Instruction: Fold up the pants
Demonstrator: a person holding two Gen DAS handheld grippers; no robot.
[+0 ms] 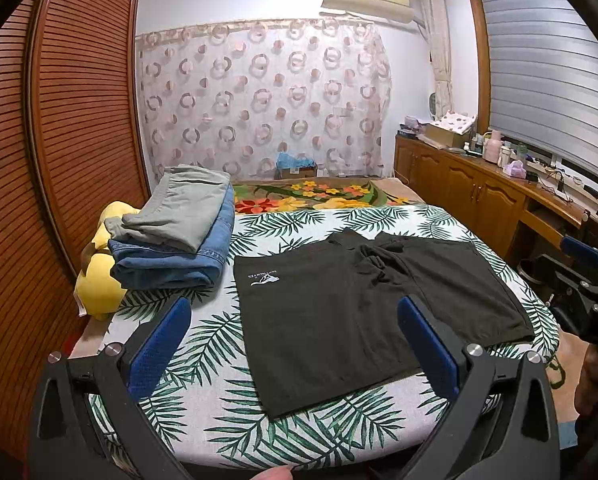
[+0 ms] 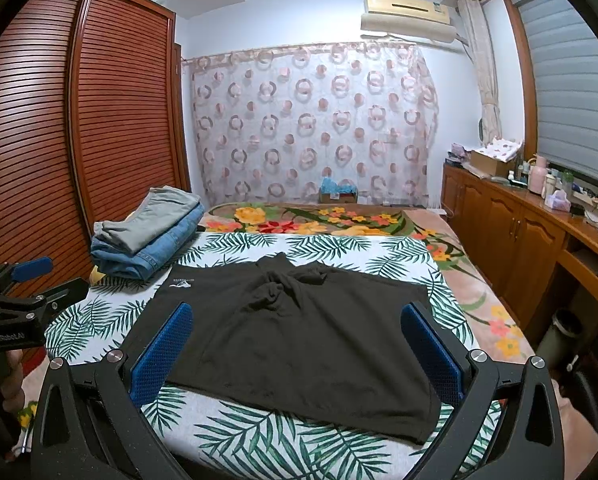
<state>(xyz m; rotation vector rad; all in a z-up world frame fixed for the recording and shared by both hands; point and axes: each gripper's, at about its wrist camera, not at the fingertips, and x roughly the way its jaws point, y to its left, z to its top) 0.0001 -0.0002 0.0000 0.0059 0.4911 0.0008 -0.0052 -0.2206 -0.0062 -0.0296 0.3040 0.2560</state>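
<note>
Blue-padded fingers of the left gripper (image 1: 295,344) and right gripper (image 2: 299,344) spread wide, holding nothing, above black shorts (image 1: 363,312) lying flat on a leaf-print sheet (image 1: 331,432) near the bed's front edge. Folded grey pants (image 1: 179,208) sit atop folded jeans (image 1: 171,264) beside the shorts, against a yellow pillow (image 1: 99,280).

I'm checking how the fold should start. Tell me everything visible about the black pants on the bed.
The black pants are short, of soft matte cloth, spread nearly flat on the leaf-print sheet. A small white logo marks the corner nearest the stack of folded clothes. The cloth bunches into wrinkles at the middle of the far edge; elsewhere it lies smooth. Nothing grips them: the left gripper and right gripper hover above, jaws open.
</note>
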